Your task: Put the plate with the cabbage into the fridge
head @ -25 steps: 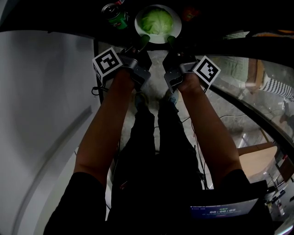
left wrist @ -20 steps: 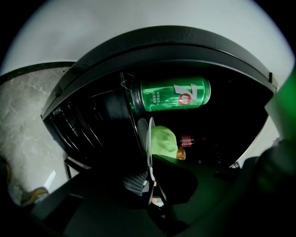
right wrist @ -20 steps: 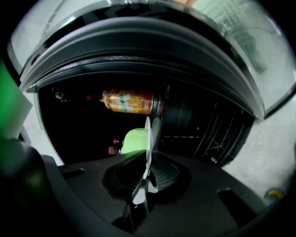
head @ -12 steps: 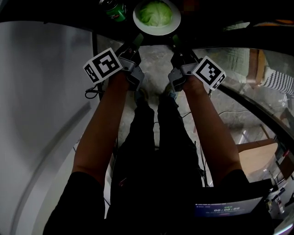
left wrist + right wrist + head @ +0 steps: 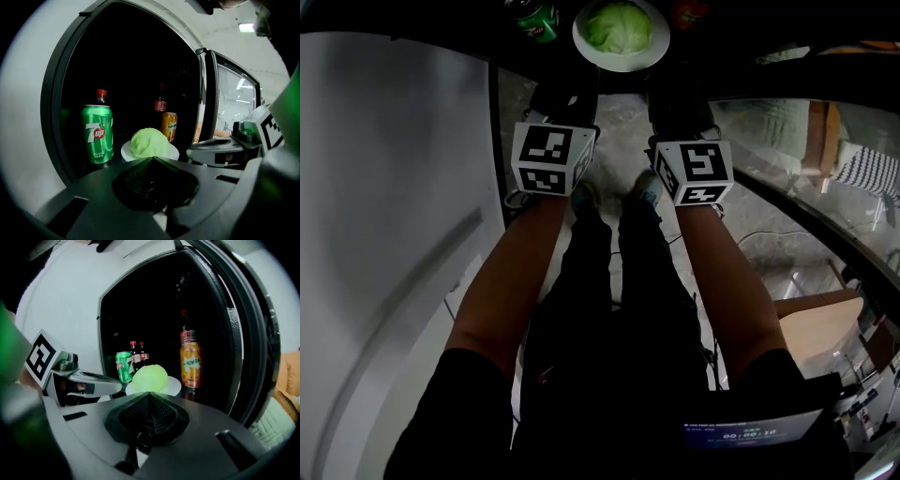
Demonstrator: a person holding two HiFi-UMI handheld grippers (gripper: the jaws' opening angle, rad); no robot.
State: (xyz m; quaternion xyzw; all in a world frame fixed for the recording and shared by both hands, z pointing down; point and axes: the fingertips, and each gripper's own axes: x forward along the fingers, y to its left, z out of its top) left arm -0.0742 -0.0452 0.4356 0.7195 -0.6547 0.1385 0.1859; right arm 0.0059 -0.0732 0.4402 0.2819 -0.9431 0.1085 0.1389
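Locating item one: plate [image 5: 654, 52] with cabbage [image 5: 619, 26]. Position?
— Inside the open fridge [image 5: 56, 93], the cabbage on top of the plate. Both tongs are clear of it.
— Adjacent stock?
— One green 7up can [image 5: 97, 133], just beside the plate on its left. One orange can [image 5: 169, 126], near on the right and a little behind. Dark bottles are at the back.
— Left tongs [image 5: 152, 168]?
— Pressed together with nothing between them, pointing at the plate but short of it.
— Right tongs [image 5: 149, 404]?
— Likewise pressed together and empty, beside the left pair, facing the cabbage.
— Fridge door [image 5: 208, 103]?
— Swung open at the right.
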